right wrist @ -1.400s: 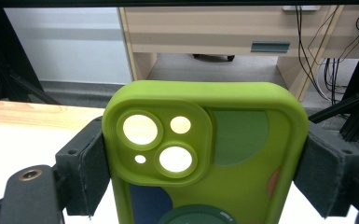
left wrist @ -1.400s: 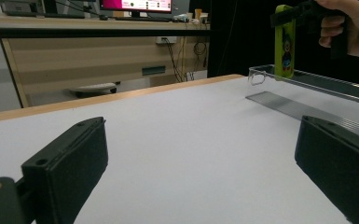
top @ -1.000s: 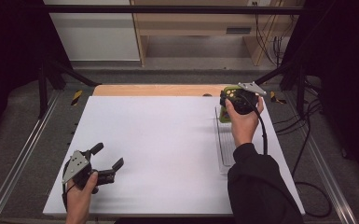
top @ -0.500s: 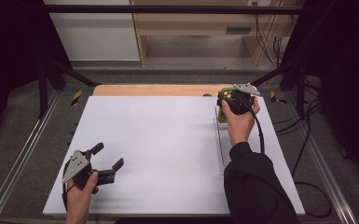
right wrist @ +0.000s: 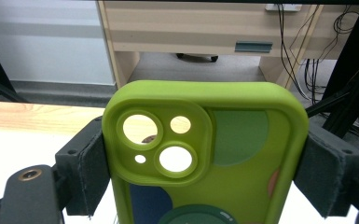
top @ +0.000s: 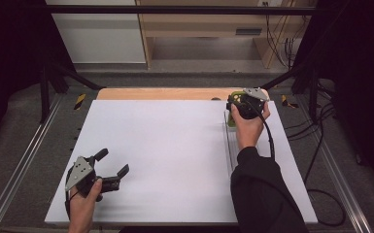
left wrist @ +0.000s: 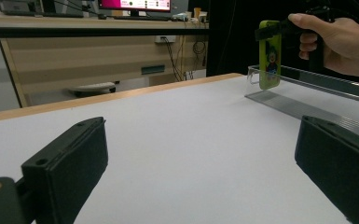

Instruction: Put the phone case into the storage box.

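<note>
Phone case [right wrist: 205, 154] pinched in our right gripper [top: 237, 105] over clear rack [left wrist: 307, 100] at tabletop's far right edge; not seated yet. Left gripper [top: 108, 169] spread, idle.

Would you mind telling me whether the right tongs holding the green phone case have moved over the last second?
Yes. In the high view the right tongs with the green phone case have shifted toward the far end of the clear rack, nearer the table's wooden edge.

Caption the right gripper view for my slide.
Right gripper clamps an upright lime-green silicone phone case by its sides.
</note>
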`<state>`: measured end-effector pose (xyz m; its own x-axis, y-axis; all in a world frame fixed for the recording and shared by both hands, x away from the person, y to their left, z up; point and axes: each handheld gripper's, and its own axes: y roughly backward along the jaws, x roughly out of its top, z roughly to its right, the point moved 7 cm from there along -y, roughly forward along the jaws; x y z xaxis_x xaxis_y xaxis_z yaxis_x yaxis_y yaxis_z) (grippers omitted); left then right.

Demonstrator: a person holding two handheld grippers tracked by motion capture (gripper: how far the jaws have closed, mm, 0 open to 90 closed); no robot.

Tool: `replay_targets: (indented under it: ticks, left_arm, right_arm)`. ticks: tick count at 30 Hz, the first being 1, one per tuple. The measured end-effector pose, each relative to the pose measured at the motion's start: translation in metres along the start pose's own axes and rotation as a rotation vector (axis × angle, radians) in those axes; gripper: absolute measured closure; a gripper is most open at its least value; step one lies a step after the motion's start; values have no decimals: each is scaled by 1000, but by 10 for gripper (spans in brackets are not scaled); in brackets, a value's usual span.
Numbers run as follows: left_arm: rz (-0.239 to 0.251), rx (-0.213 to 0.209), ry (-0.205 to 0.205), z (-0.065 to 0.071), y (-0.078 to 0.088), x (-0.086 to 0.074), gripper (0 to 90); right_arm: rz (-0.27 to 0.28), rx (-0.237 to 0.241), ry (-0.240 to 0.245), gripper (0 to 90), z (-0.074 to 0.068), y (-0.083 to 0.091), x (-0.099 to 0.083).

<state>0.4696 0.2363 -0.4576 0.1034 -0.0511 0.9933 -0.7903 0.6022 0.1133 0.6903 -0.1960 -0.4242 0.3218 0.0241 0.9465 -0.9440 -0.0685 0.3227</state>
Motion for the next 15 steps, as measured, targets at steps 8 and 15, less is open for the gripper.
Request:
replay_targets:
  ticks: [8, 15]
  left_arm:
    - [0, 0, 1, 0, 0, 0, 21]
    - [-1, 0, 0, 0, 1, 0, 21]
  right_arm:
    - [1, -6, -6, 163, -3, -3, -6]
    - [5, 0, -8, 163, -4, -6, -7]
